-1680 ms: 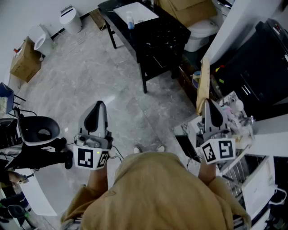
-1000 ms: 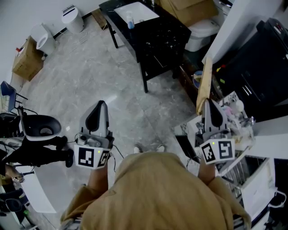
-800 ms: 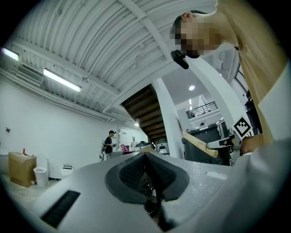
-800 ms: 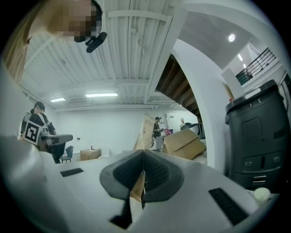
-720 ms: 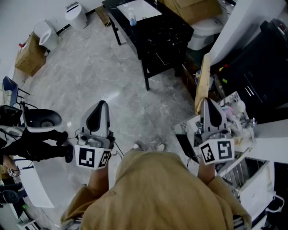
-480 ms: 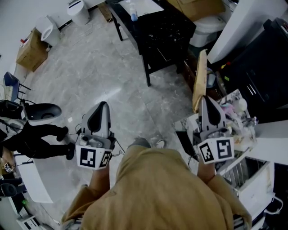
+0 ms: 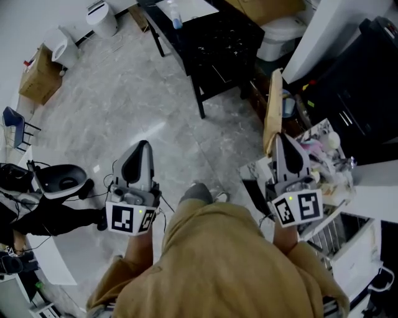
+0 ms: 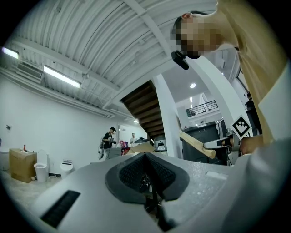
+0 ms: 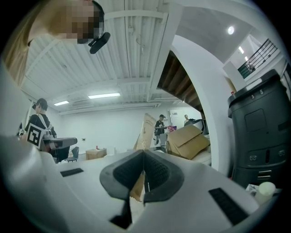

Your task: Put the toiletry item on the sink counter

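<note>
The black sink counter (image 7: 224,46) with its white basin (image 7: 189,7) stands far ahead at the top of the head view. On it, next to the basin, stands a small clear bottle (image 7: 175,20). A cluttered shelf (image 7: 323,149) with pink and white toiletry items lies by my right gripper (image 7: 278,136). My left gripper (image 7: 142,144) hangs over the grey floor. Both are held upright near my waist. Their jaws are shut with nothing between them, as the left gripper (image 8: 145,157) and right gripper (image 9: 143,154) views show.
A wooden board (image 7: 272,112) leans just ahead of the right gripper. A toilet (image 7: 283,30) and a black cabinet (image 7: 360,81) stand to the right. At left are a cardboard box (image 7: 38,77), white bins (image 7: 99,18) and a black-and-white seat (image 7: 59,180). People stand far off.
The person has stepped forward: the sink counter has slid up toward the top edge and a shoe shows below. Both grippers keep the same pose and stay shut.
</note>
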`<state>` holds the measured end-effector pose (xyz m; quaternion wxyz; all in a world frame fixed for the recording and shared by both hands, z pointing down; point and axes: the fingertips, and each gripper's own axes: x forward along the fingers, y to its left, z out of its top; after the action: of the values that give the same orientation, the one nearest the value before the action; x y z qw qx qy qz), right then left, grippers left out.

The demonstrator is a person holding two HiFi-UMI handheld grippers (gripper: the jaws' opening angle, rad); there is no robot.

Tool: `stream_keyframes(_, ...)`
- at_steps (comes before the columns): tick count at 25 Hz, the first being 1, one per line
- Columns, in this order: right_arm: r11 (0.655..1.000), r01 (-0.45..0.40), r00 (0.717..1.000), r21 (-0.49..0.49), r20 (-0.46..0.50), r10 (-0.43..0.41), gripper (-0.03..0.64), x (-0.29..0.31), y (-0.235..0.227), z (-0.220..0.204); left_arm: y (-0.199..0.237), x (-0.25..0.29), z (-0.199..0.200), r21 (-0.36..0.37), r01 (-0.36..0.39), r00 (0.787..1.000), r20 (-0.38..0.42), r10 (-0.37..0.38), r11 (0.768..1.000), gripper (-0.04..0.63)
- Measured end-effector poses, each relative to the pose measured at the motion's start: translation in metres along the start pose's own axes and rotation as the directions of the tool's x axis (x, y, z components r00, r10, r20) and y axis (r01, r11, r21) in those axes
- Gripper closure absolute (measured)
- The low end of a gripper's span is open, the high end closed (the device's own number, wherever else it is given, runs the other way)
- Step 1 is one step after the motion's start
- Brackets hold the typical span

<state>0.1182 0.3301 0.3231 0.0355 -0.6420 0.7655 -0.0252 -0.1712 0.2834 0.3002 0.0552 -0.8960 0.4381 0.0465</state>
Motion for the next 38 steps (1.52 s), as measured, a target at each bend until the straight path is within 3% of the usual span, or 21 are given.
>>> stream_keyframes(7,1.0,0.028,0.999,-0.01,-0.038,-0.029,0.609,0.024,-0.018,-0.013,0.013,0.026,-0.03,-0.042,0.004,0.999,-0.032,-0.005,0.999,0.592)
stream_keyframes(12,0.997,0.074,0.996,-0.016,-0.046,-0.075,0.609,0.064,-0.04,-0.018,0.036,0.082,-0.047,-0.063,0.045,0.999,-0.019,-0.046,0.997,0.592)
stream_keyframes(22,0.992,0.122,0.989,-0.042,-0.082,-0.125,0.609,0.235,-0.066,-0.02,0.15,0.245,-0.071,-0.101,0.108,0.994,0.031,-0.105,0.989,0.591)
stream_keyframes(29,0.984,0.165,0.978,-0.073,-0.114,-0.173,0.608,0.335,-0.07,-0.011,0.23,0.325,-0.095,-0.165,0.135,0.991,0.021,-0.133,0.977,0.592)
stream_keyframes(38,0.974,0.199,0.967,-0.107,-0.141,-0.213,0.608,0.382,-0.092,-0.01,0.249,0.382,-0.109,-0.206,0.185,0.982,0.02,-0.185,0.961,0.592)
